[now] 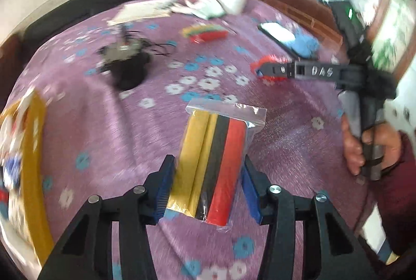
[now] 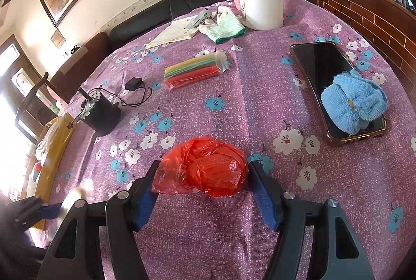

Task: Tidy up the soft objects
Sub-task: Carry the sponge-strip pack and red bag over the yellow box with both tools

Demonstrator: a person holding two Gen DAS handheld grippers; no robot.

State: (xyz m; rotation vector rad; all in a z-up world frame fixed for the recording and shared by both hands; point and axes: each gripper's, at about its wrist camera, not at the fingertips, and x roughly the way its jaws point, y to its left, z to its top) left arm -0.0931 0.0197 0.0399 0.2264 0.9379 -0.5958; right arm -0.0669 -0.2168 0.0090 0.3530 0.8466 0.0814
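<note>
**Both claws at soft items on purple floral tablecloth**

Clear packet of yellow, black and red rolls lies between left gripper pads; contact unclear through blur. Crumpled red plastic bag sits between right gripper fingers, pads touching or nearly so; grip uncertain. Second striped packet mid-table; blue knit cloth on phone. Tablecloth beneath everything.

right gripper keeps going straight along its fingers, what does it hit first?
Probably the crumpled red plastic bag, already lying between the right gripper's blue pads; beyond it, only purple floral tablecloth.
</note>
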